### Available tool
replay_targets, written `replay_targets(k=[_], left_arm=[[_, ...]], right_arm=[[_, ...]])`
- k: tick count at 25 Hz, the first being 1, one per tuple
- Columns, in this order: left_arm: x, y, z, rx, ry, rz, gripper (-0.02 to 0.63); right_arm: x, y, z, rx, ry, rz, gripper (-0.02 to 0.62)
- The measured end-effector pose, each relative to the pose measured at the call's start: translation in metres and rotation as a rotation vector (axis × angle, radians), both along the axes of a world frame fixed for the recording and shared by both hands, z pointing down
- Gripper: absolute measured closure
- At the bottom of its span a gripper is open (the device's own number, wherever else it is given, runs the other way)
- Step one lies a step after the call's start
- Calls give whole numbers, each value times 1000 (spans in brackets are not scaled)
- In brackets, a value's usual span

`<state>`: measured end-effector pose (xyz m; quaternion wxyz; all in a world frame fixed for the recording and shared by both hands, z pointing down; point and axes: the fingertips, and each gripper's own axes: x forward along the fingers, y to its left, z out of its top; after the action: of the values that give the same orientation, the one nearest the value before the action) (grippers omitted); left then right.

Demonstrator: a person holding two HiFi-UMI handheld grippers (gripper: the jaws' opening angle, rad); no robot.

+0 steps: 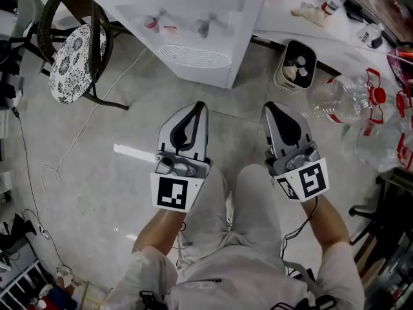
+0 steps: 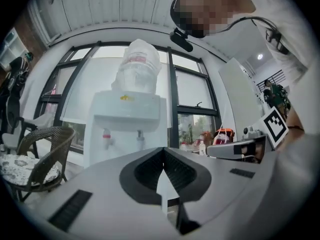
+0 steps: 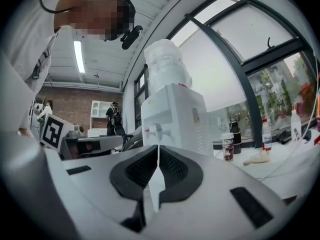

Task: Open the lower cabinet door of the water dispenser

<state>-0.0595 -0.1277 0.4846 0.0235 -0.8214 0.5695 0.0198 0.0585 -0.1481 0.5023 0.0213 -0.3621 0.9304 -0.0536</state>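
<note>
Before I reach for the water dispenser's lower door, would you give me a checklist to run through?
1. Left claw empty: ok, shut on nothing.
2. Right claw empty: ok, shut on nothing.
3. Claws open for a handle: not ok, both shut.
4. Water dispenser ahead of both claws: ok.
5. Lower door in sight: cannot tell, no view shows it.
6. Way to the dispenser: ok; chair and bin stand off to the sides.

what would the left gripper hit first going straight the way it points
Most likely the front of the white plastic water dispenser, below its taps; nothing shows between it and the left gripper, though depth is unclear.
</note>
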Motion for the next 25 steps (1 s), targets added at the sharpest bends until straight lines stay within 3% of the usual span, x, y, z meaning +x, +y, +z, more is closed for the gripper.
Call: replay_targets(k=[10,25], left_arm=[[5,-44,134,45,-5,73,604],[29,-86,222,58,-45,143,603]], right_arm=[[-21,-45,153,0,-13,-41,574],[-46,-91,249,12,4,-51,572]])
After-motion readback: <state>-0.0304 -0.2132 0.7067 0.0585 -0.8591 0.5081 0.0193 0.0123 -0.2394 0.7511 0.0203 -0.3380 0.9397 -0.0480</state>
